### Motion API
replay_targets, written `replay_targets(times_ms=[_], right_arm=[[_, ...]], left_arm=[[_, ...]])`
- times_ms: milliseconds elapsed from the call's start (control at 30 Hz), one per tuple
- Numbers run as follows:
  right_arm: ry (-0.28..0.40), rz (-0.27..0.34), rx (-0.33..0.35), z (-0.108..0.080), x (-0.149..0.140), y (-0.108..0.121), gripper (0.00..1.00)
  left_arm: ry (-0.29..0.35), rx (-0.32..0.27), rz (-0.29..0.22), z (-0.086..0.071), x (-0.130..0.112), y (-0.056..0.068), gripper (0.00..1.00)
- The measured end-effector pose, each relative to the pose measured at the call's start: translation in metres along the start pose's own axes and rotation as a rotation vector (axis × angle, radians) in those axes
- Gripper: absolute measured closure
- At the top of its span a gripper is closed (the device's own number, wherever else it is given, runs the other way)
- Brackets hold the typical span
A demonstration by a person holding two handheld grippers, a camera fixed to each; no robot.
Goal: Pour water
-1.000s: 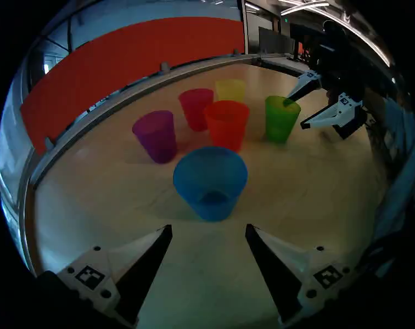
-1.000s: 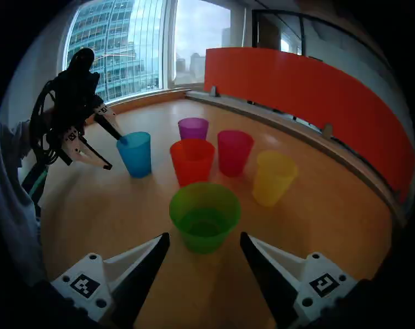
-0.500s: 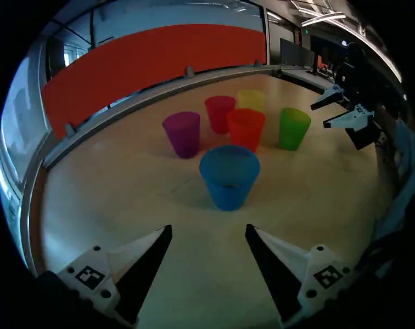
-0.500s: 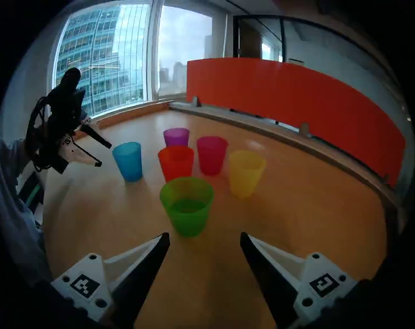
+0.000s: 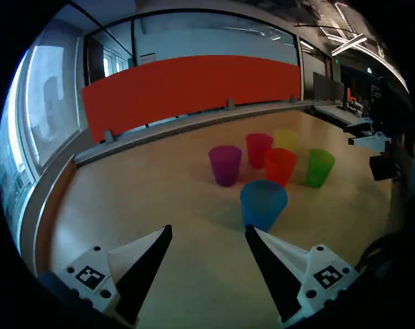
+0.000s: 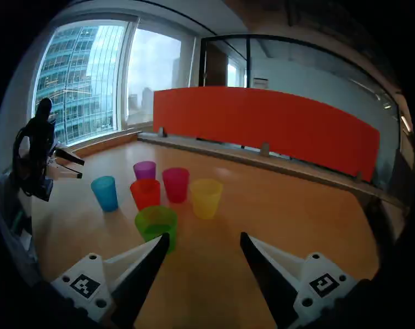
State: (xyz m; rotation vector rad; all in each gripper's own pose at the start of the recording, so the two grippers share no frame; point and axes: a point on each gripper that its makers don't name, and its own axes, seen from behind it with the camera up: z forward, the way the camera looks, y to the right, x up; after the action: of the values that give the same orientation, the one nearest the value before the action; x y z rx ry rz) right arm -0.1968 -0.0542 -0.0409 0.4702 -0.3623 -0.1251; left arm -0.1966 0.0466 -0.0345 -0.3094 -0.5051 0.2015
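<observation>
- The left tool (image 5: 207, 229) was held spread apart with nothing in it; the blue cup (image 5: 263, 204) was seen upright on the surface (image 5: 141, 186) at about 1 o'clock, close ahead.
- The right tool (image 6: 203, 236) was likewise spread and empty, with the green cup (image 6: 156, 222) standing at about 11 o'clock.
- Whether either cup held water could not be made out.
- Both cups lay off-centre, so a rim might be struck on approach and the cup tipped into the orange cup (image 5: 280, 166) nearby.
</observation>
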Motion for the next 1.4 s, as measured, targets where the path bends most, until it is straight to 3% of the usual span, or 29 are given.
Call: replay_targets(times_ms=[367, 667, 867, 1167, 1400], right_arm=[[0.130, 0.014, -0.201, -0.012, 0.030, 0.036, 0.00], [0.250, -0.026, -0.346, -0.020, 0.053, 0.049, 0.00], [0.329, 0.023, -0.420, -0.026, 0.065, 0.055, 0.00], [0.384, 0.099, -0.476, -0.033, 0.067, 0.061, 0.00], [0.409, 0.132, -0.482, -0.035, 0.068, 0.061, 0.00]], left_arm=[[0.167, 0.129, -0.066, -0.010, 0.027, -0.023, 0.00], [0.305, 0.236, -0.134, -0.024, 0.044, -0.039, 0.01], [0.372, 0.279, -0.158, -0.030, 0.056, -0.044, 0.01], [0.423, 0.340, -0.150, -0.037, 0.065, -0.051, 0.00], [0.463, 0.344, -0.186, -0.035, 0.068, -0.047, 0.01]])
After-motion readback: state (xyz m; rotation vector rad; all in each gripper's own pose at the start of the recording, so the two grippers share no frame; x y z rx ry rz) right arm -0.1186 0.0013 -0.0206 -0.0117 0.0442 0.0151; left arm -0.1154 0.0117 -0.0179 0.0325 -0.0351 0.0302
